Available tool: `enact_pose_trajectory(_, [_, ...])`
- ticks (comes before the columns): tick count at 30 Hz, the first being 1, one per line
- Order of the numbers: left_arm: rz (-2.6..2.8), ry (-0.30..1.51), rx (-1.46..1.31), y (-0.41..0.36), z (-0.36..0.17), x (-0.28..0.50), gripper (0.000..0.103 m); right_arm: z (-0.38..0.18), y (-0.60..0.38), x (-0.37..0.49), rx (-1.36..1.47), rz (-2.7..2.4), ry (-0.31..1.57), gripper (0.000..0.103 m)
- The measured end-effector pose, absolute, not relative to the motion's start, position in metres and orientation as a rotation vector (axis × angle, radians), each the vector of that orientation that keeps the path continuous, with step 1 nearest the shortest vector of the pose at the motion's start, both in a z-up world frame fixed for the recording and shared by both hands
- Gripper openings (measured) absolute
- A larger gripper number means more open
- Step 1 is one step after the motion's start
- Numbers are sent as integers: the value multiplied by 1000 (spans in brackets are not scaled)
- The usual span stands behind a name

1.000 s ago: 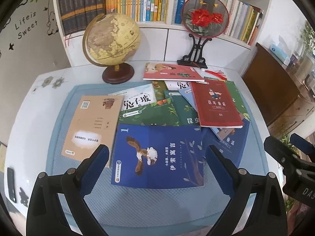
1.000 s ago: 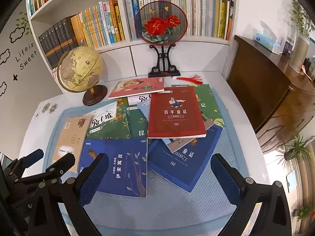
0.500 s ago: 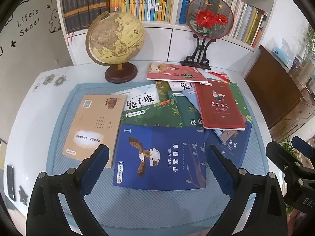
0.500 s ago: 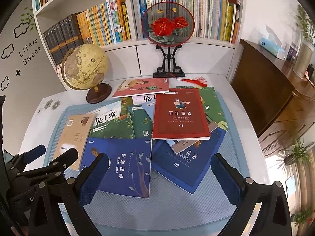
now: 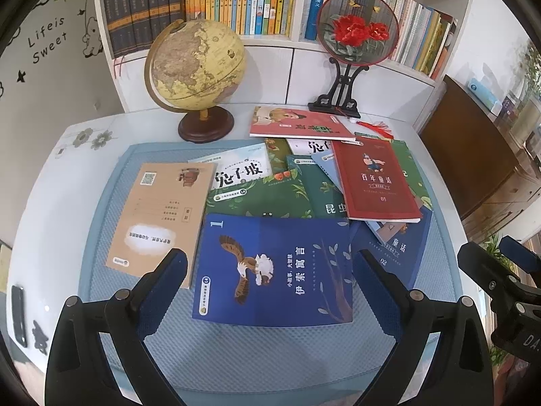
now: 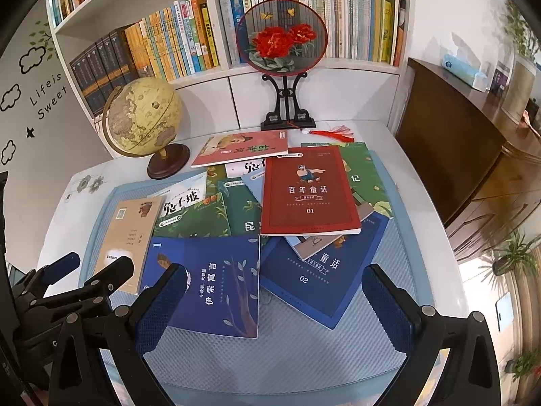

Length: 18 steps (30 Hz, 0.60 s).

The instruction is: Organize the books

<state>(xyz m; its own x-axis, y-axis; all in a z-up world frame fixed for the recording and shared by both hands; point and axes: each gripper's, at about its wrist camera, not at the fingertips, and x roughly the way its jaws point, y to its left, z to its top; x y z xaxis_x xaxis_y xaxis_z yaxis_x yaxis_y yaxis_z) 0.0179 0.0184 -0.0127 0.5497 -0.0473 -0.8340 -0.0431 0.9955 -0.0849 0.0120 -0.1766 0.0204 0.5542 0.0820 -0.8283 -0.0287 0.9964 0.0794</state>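
Loose books are scattered on a blue mat on the surface; shelves are filled with upright books. Left claw and right claw are held open, empty.

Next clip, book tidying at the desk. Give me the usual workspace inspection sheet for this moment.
Surface: white table with a blue mesh mat; the mat's near part is bare.
Job's things: loose books overlap on the mat. Blue eagle book nearest; tan book to its left; red book on top of the pile; blue 02 book partly under others.
Clutter: globe, fan on a stand, red tassel, dark flat item at the table's left edge.
Grippers: left claw open, holding nothing; right claw open, holding nothing; both above the mat.
Cables: nothing seen.
Surroundings: bookshelf behind, wooden cabinet on the right.
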Motion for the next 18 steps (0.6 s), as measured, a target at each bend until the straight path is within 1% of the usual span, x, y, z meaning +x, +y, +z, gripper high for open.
enact_pose_trajectory(18, [-9,996,-107,19,-13,19,98,22,-175,10,80,102,971,103])
